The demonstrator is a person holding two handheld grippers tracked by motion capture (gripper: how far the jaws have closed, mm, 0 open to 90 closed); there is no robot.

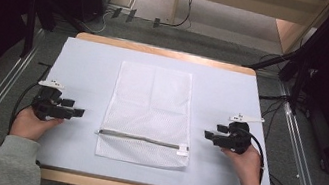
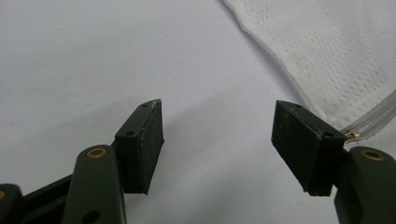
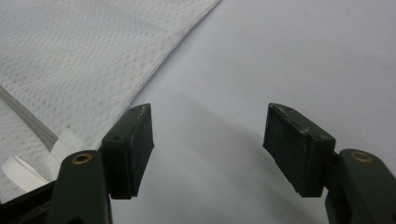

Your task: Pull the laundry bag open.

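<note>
Mesh bag, white, flat, zipper shut.

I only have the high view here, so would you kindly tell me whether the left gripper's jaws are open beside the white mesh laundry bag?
Observer: Yes, the left gripper is open, with bare table surface between its jaws.
Operator: And the right gripper?
Observer: The right gripper is open too, holding nothing.
Operator: Is either touching the bag?
Observer: In the right gripper view one jaw sits by the edge of the white mesh laundry bag; I cannot tell if it touches.
</note>
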